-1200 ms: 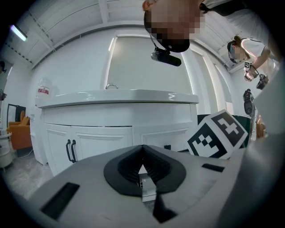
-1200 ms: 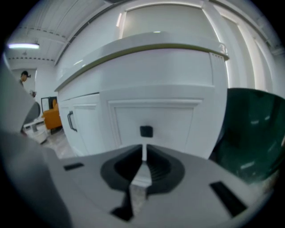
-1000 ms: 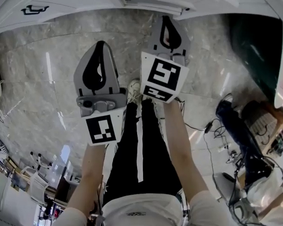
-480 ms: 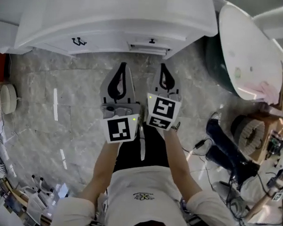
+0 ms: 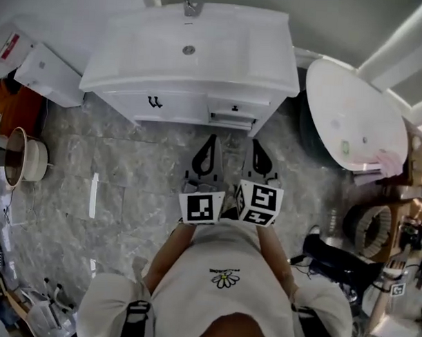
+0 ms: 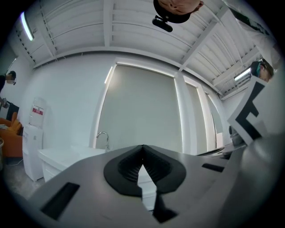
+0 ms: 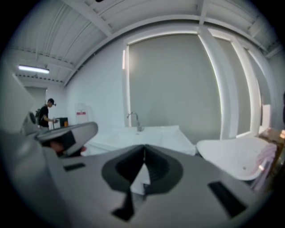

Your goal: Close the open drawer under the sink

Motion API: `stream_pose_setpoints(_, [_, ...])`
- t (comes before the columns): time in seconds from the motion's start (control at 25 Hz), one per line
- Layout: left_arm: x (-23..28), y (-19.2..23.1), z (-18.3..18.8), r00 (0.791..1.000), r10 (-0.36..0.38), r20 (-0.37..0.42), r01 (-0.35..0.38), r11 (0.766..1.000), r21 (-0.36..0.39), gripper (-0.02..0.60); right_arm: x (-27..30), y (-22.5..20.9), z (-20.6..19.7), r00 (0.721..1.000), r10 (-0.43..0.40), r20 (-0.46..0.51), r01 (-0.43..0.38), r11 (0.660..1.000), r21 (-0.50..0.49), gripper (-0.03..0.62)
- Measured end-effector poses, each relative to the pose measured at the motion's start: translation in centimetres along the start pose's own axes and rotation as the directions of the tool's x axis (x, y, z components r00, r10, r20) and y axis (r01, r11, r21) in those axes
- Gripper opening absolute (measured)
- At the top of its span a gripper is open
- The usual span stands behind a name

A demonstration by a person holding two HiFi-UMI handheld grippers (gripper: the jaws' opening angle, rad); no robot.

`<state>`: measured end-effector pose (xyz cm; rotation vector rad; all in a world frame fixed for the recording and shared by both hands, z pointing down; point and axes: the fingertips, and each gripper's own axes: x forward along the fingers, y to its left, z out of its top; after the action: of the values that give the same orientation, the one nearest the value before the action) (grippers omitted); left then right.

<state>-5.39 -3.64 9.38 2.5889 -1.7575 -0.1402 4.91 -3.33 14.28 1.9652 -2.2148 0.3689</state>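
Left tongs (image 5: 212, 138), right tongs (image 5: 255, 142) risen, clenched empty | sink (image 5: 190, 39) now visible | drawer (image 5: 232, 119) open

Drawer (image 5: 233, 119) sits under sink (image 5: 191, 46), tub (image 5: 351, 114) at right.

Left gripper (image 5: 211, 138), right gripper (image 5: 256, 143) face sink (image 5: 229, 44); drawer (image 5: 233, 118) seemingly ajar.

drawer (image 5: 232, 118) — inside hidden, too small to judge | distant person (image 7: 45, 115) — too small for detail
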Motion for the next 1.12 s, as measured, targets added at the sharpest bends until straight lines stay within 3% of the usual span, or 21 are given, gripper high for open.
stream_pose_setpoints(0.24, [-0.2, -0.5, 3.0, 0.998, -0.009, 0.063, 0.007, 0.999, 0.037, 0.020, -2.4, 1.3, 1.8, 0.997, 0.044, 0.065, -0.041, 0.998, -0.057, 0.031])
stream_pose_setpoints(0.56, [0.2, -0.5, 3.1, 0.995, 0.010, 0.101, -0.016, 0.998, 0.064, 0.021, -2.3, 0.5, 3.0, 0.989, 0.049, 0.137, -0.034, 0.994, -0.104, 0.029])
stream_pose_setpoints(0.88, [1.6, -2.7, 2.9, 0.992, -0.045, 0.121, 0.031, 0.993, 0.118, 0.020, -2.4, -1.6, 2.8, 0.989, -0.004, 0.146, 0.025, 0.990, -0.141, 0.029])
stream_pose_setpoints(1.12, [2.1, -3.1, 3.1, 0.992, -0.054, 0.117, 0.042, 0.994, 0.100, 0.020, -2.6, -2.0, 2.4, 0.990, -0.010, 0.138, 0.030, 0.989, -0.145, 0.029])
